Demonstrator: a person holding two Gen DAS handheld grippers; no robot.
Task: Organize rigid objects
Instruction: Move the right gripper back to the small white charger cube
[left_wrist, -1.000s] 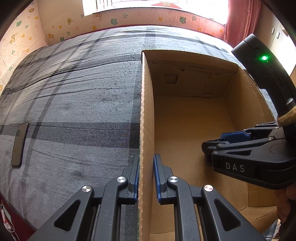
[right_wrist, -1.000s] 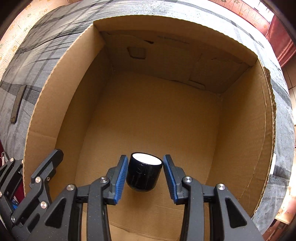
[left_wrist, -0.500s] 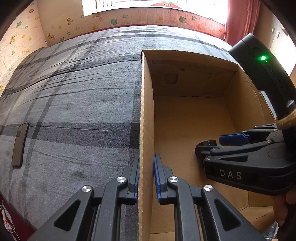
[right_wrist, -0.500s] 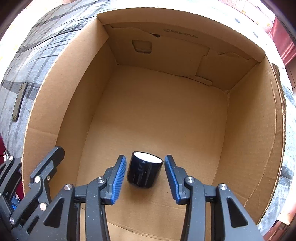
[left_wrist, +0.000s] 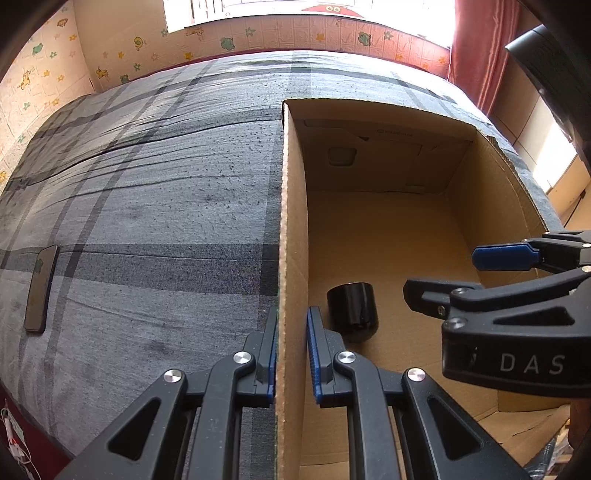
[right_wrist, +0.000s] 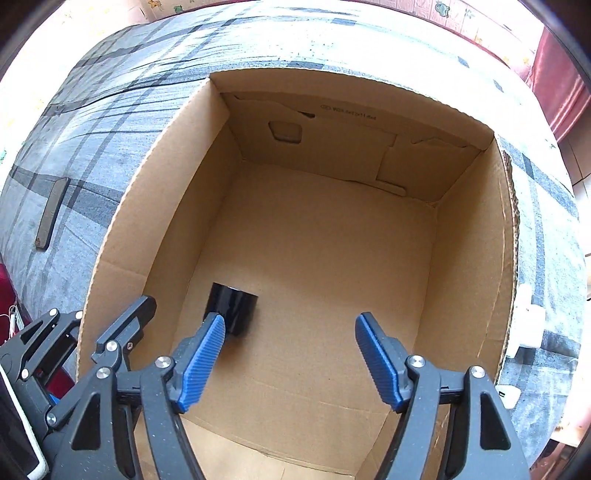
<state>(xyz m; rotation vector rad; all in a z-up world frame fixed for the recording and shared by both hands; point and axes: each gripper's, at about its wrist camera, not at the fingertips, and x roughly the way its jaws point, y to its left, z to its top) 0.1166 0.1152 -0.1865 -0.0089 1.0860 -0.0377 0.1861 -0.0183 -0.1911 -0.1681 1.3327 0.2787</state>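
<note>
A black cup (left_wrist: 352, 310) (right_wrist: 234, 308) rests on the floor of the open cardboard box (left_wrist: 291, 221) (right_wrist: 147, 177), close to the left wall; whether it is upright or tipped I cannot tell. My right gripper (right_wrist: 290, 321) (left_wrist: 443, 273) hangs above the box floor to the right of the cup. Its jaws are opening and nothing is between the blue pads (right_wrist: 201, 365). My left gripper (left_wrist: 291, 314) is shut on the box's left wall, one finger outside and one inside, just in front of the cup.
The box sits on a grey plaid bedspread (left_wrist: 147, 203). A dark phone (left_wrist: 40, 288) (right_wrist: 51, 214) lies flat on it to the left. A white object (right_wrist: 528, 325) lies beside the box's right wall. Wallpapered walls, a window and a red curtain (left_wrist: 476, 48) stand behind.
The right gripper's jaws spread and let go of the black cup, which now rests on the box floor near the left wall. The right gripper rose a little. The left gripper kept still.
</note>
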